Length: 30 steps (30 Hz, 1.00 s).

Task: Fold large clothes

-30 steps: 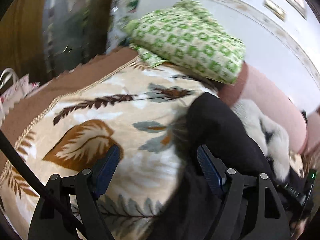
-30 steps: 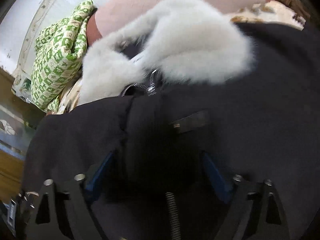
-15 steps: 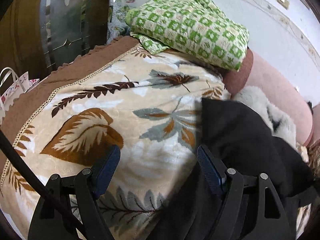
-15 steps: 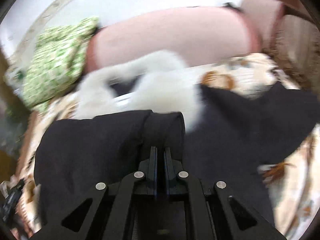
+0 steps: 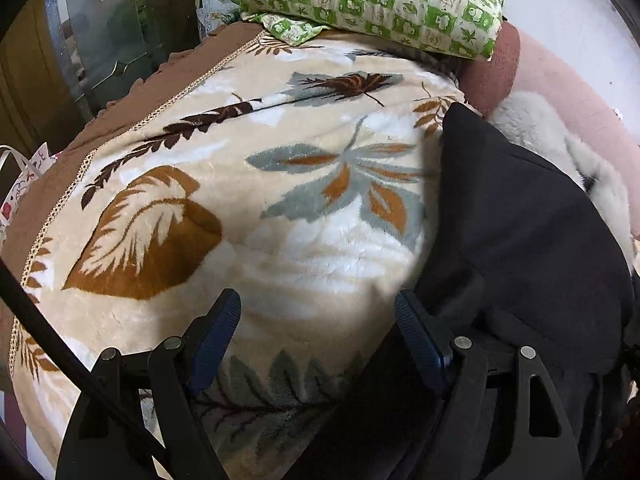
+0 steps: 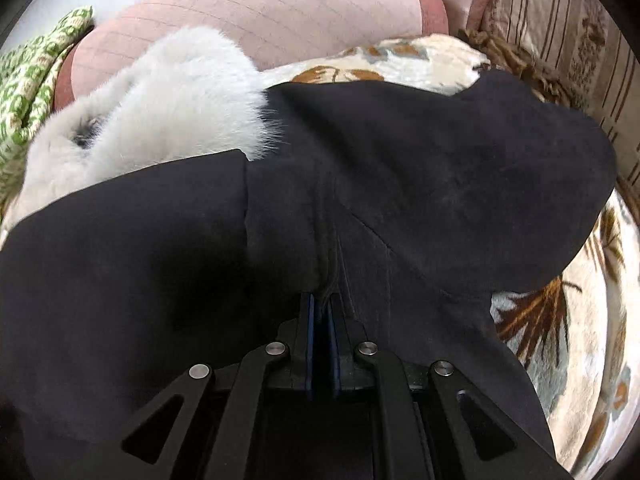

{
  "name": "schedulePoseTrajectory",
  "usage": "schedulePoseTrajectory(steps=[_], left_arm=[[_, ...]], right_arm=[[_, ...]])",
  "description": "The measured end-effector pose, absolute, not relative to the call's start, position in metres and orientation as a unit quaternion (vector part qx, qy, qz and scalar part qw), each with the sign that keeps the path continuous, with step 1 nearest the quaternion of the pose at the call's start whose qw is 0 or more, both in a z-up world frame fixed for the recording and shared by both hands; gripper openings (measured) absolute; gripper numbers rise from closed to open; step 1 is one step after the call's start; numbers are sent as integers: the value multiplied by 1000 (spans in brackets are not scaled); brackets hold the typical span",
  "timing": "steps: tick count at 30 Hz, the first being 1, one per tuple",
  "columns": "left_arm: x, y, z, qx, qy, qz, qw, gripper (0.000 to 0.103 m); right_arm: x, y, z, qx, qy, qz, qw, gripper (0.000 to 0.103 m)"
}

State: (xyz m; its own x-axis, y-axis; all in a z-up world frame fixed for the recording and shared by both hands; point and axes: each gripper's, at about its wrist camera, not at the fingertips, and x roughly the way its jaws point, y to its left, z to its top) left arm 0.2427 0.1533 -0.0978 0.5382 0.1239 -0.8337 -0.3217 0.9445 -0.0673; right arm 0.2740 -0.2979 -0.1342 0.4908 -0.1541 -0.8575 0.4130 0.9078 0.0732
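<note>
My right gripper (image 6: 322,304) pinches a fold of the black coat (image 6: 360,184), which fills the frame's centre; its white fur trim (image 6: 160,100) sits upper left. Only my left view shows my left gripper (image 5: 318,320) spread wide, empty, over the leaf-print blanket (image 5: 240,184), with the coat at right.

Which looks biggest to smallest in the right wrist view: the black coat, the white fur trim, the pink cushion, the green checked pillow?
1. black coat
2. white fur trim and pink cushion: alike, unranked
3. green checked pillow, cut off at the frame edge
</note>
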Motion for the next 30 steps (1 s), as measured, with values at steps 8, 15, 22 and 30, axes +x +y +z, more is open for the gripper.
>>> schedulePoseTrajectory(steps=[8, 15, 22, 30], left_arm=[[193, 120, -48, -124, 372, 13, 920, 78], [184, 43, -66, -82, 395, -109, 908, 80], [189, 2, -92, -7, 412, -111, 904, 80], [207, 7, -118, -27, 456, -108, 883, 80]], right_arm=[[238, -337, -92, 182, 417, -125, 881, 64], [174, -467, -86, 215, 379, -221, 872, 68], [126, -596, -137, 399, 321, -268, 816, 60], [166, -645, -134, 415, 300, -279, 812, 57]])
